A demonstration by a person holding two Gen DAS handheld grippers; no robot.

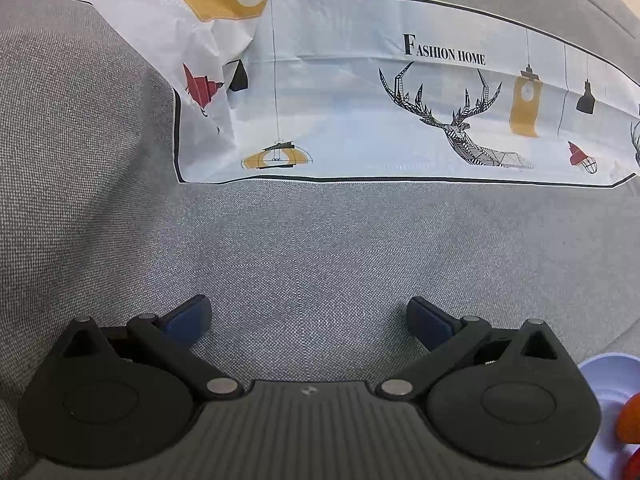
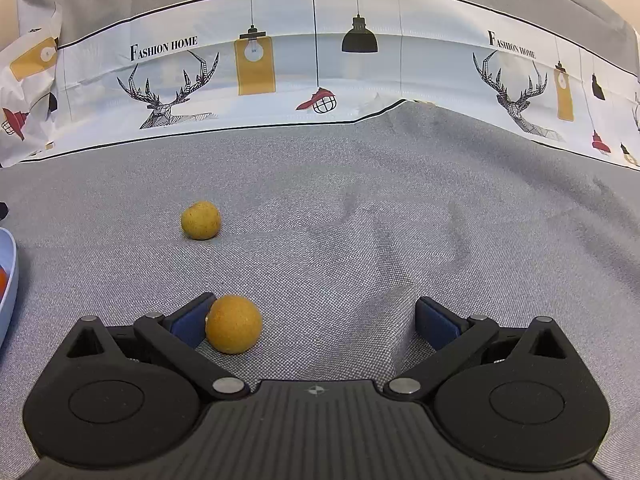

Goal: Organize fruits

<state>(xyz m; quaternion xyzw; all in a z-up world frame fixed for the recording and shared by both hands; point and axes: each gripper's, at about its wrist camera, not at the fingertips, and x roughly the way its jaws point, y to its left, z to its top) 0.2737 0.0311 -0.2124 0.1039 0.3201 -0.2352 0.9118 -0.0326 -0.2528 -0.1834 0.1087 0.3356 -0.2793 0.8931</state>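
In the right wrist view my right gripper (image 2: 316,320) is open over grey cloth. A yellow-orange round fruit (image 2: 234,324) lies between its fingers, touching the left blue pad (image 2: 190,326) and well apart from the right one. A second, paler yellow fruit (image 2: 200,220) rests farther ahead to the left. A pale blue plate (image 2: 9,280) shows at the left edge with something orange in it. In the left wrist view my left gripper (image 1: 308,320) is open with only bare cloth between its fingers. The same plate (image 1: 604,372), holding orange and red fruit (image 1: 630,420), sits at the lower right.
Grey woven fabric (image 2: 360,248) covers the surface, with soft wrinkles to the right. A white printed cloth (image 2: 256,80) with deer, lamps and "FASHION HOME" lettering runs across the back in both views, crumpled at its left end (image 1: 216,68).
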